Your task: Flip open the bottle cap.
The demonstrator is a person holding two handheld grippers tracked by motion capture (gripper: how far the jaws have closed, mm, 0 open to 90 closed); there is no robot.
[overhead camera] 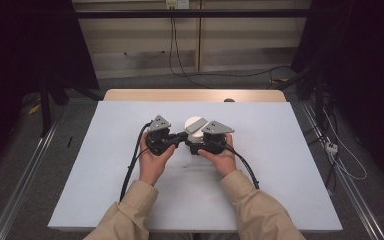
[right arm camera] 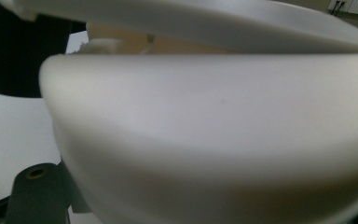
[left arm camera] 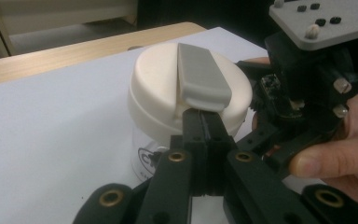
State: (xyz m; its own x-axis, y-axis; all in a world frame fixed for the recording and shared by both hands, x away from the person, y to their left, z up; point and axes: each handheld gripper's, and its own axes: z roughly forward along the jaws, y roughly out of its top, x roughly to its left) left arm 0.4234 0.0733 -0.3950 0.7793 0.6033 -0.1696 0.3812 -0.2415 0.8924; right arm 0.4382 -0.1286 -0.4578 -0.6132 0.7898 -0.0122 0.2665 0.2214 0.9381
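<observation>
A clear jar [left arm camera: 144,158] with a cream lid [left arm camera: 163,88] stood on the white table [overhead camera: 105,165], near its middle, between the two grippers. The left gripper [left arm camera: 204,125] had its jaws pressed together, tips just under the end of the lid's grey handle bar [left arm camera: 200,77]; whether they touched it was unclear. The right gripper [overhead camera: 203,145] sat against the jar, its jaws hidden, so their state could not be told. Its own view was blurred by the lid [right arm camera: 214,130], very close. The jar's printed mark was partly covered.

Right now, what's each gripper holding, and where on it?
Left gripper: shut, tips under the grey tab on the jar lid. Right gripper: against the jar; grip can't be told.
</observation>
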